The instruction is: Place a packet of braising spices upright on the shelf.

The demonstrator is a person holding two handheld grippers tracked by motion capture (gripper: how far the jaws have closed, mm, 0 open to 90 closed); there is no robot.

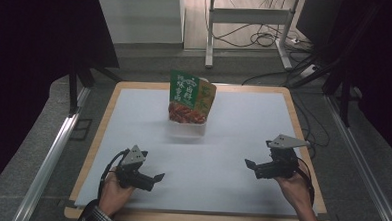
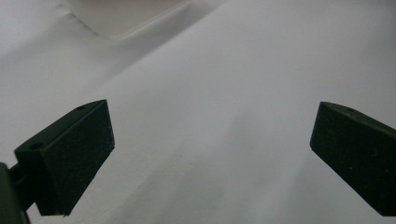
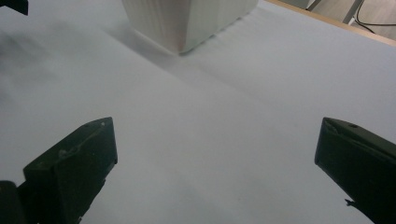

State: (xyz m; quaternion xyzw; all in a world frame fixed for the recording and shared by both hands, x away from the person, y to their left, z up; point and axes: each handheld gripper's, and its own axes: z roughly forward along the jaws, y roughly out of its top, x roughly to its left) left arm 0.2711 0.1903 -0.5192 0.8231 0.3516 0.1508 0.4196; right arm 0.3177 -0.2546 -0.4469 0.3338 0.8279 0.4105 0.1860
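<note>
Two packets (image 1: 191, 99) upright in a white tub (image 1: 187, 128).

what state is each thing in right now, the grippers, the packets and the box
left gripper: open, nothing between its jaws, held low over the table
right gripper: open, nothing between its jaws, also low over the table
packets: upright in the box, tops sticking out above its rim
box: white, upright on the table, apart from both grippers
</note>
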